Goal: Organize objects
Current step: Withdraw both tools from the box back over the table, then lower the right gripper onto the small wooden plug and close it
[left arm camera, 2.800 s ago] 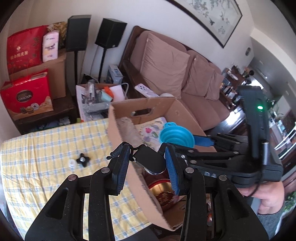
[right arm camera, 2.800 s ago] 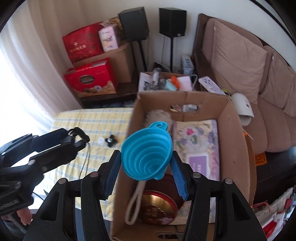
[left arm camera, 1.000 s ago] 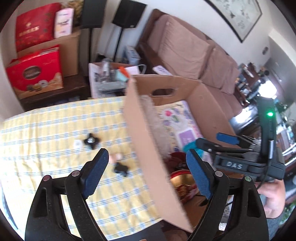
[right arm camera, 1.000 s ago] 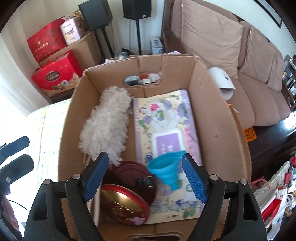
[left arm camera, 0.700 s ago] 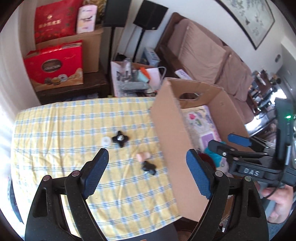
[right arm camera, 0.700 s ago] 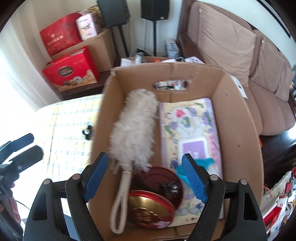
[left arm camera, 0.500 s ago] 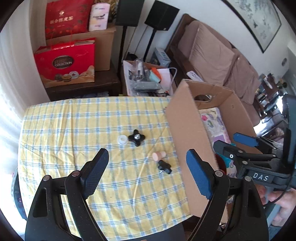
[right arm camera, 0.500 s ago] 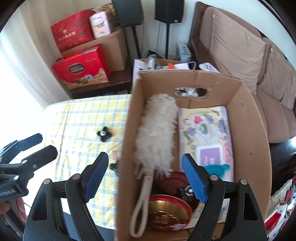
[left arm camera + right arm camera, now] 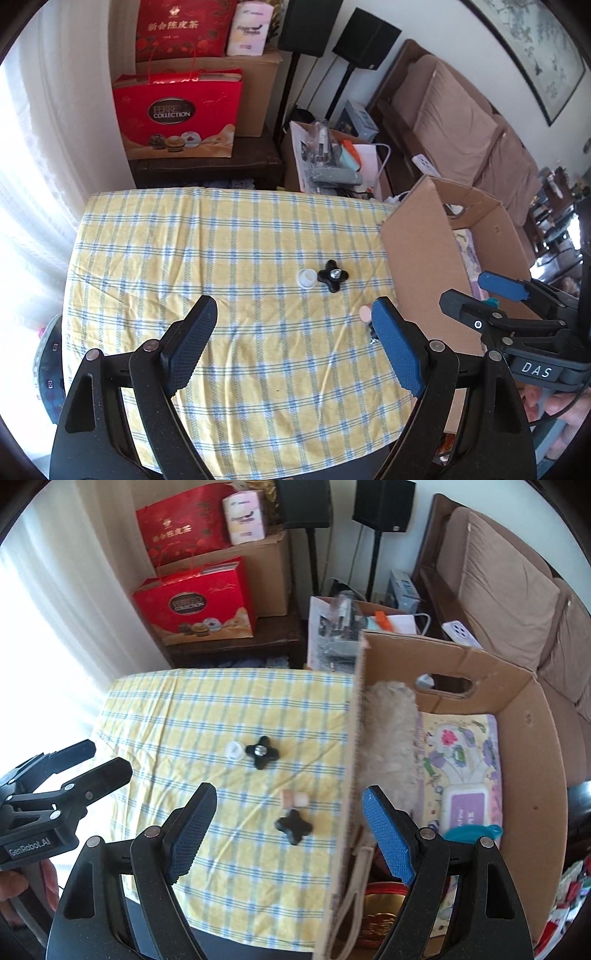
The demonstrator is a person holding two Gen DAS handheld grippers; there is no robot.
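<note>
On the yellow checked tablecloth lie a black cross knob with a metal centre, a white cap, a small pink cylinder and a second black cross knob. My left gripper hangs open and empty above the cloth, nearer than the knob and cap. My right gripper is open and empty too, over the pink cylinder and second knob, beside the wall of the cardboard box. The blue funnel lies inside the box.
The box stands at the table's right edge and holds a fluffy duster, a wipes pack and a red tin. Red gift bags, speakers and a brown sofa stand beyond the table.
Both grippers let go of what they held, the funnel now lying in the box. Both have since swung left, away from the box and over the tablecloth, jaws staying wide.
</note>
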